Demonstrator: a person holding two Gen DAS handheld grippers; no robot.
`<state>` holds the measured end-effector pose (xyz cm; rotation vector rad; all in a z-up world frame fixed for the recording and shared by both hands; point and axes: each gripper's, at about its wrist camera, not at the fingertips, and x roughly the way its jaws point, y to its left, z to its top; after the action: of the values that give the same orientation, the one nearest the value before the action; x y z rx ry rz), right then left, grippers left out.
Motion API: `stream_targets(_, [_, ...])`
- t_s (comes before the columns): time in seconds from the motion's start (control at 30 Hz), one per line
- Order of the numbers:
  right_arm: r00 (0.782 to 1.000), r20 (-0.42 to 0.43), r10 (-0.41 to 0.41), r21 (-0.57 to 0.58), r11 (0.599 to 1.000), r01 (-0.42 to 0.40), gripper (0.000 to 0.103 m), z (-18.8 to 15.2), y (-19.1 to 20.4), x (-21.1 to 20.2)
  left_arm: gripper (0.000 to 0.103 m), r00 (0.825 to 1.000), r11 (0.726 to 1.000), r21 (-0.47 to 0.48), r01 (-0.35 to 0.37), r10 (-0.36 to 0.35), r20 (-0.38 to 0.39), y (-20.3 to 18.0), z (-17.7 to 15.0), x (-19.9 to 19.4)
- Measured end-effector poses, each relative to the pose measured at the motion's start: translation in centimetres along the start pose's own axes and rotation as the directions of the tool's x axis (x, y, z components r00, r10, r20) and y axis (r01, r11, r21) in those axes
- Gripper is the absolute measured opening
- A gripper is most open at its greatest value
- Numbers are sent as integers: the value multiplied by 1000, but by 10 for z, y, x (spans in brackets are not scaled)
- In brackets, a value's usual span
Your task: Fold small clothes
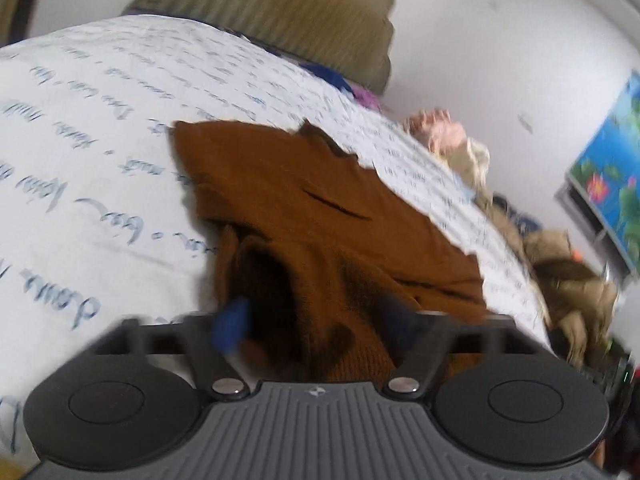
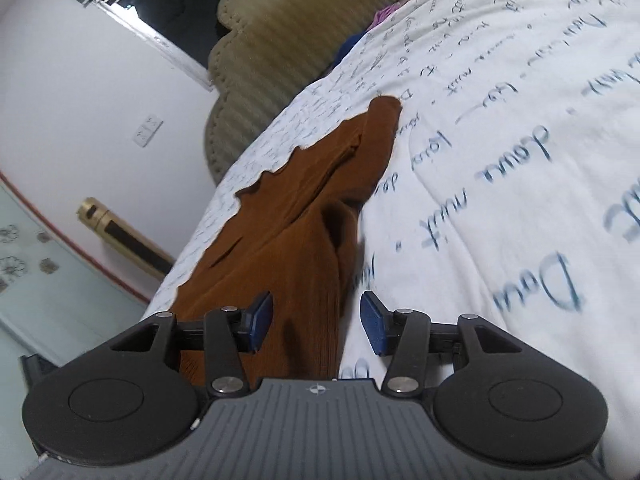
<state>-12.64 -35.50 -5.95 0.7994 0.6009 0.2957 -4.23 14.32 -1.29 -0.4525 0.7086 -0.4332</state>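
Now both jaws spread, pinching nothing; brown garment point(image 2: 288, 216) released on bed point(image 2: 500, 160), half folded. Next: regrip an edge.

Bed point(image 1: 100, 140) is wearing a white cover w/ blue handwritten script all over. Brown knit garment point(image 1: 304, 208) is lying directly on it, partly bunched, one narrow end point(image 2: 384, 112) stretching away toward an olive ribbed cushion point(image 1: 288, 12). Pile of mixed clothes point(image 1: 460, 140) is sitting at the bed's far edge.
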Motion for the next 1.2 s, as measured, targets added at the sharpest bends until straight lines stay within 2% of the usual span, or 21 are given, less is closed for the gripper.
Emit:
stream_targets(0.1, [997, -38, 68, 4, 998, -68, 52, -8, 2, -6, 82, 998, 999, 7, 50, -49, -27, 3, -5, -4])
stream_targets(0.2, [994, -72, 88, -28, 996, -90, 52, -14, 9, -6, 81, 990, 993, 16, 117, -115, -80, -3, -15, -1])
stream_targets(0.23, [993, -77, 87, -35, 995, -90, 49, -16, 11, 0, 73, 989, 993, 22, 118, -116, -96, -6, -18, 3])
stream_targets(0.27, [993, -82, 81, -38, 996, -84, 35, -17, 13, 3, 64, 988, 993, 31, 110, -106, -114, -8, -21, 8])
stream_targets(0.33, [993, -108, 55, -38, 997, -60, 13, -18, 16, 10, 13, 982, 995, 32, 89, -83, -169, -12, -25, 23])
stream_targets(0.37, [993, -111, 43, -46, 998, -49, 13, -18, 18, 12, 8, 976, 996, 21, 91, -85, -198, -13, -27, 28])
stream_targets(0.4, [993, -111, 41, -60, 997, -48, 13, -19, 21, 11, 7, 974, 996, 22, 92, -85, -208, -15, -29, 28])
stream_targets(0.47, [993, -103, 64, -81, 994, -72, 12, -19, 27, 2, 6, 981, 994, 73, 79, -64, -184, -21, -30, 19])
stream_targets(0.67, [980, -50, 195, -112, 973, -200, 12, -5, 53, -40, 6, 994, 980, 167, 105, -96, -58, -35, -18, -44])
stream_targets(0.87, [956, -21, 291, -139, 946, -291, 12, 6, 75, -64, 6, 982, 962, 223, 160, -178, 64, -54, -5, -90])
stream_targets(0.97, [963, -8, 268, -154, 952, -266, 12, 10, 76, -63, 6, 986, 960, 252, 124, -147, 75, -61, -6, -82])
stream_targets(1.0, [967, -7, 253, -140, 958, -251, 12, 11, 73, -60, 6, 991, 968, 232, 99, -116, 62, -60, -7, -76])
stream_targets(1.07, [973, -6, 231, -111, 967, -230, 12, 11, 68, -53, 5, 992, 977, 185, 107, -117, 42, -55, -8, -68])
stream_targets(1.13, [974, -3, 227, -116, 967, -226, 12, 10, 69, -53, 5, 989, 974, 193, 117, -133, 71, -57, -9, -73])
stream_targets(1.2, [971, 9, 238, -135, 963, -234, 12, 12, 75, -57, 5, 982, 965, 241, 100, -135, 130, -65, -7, -85])
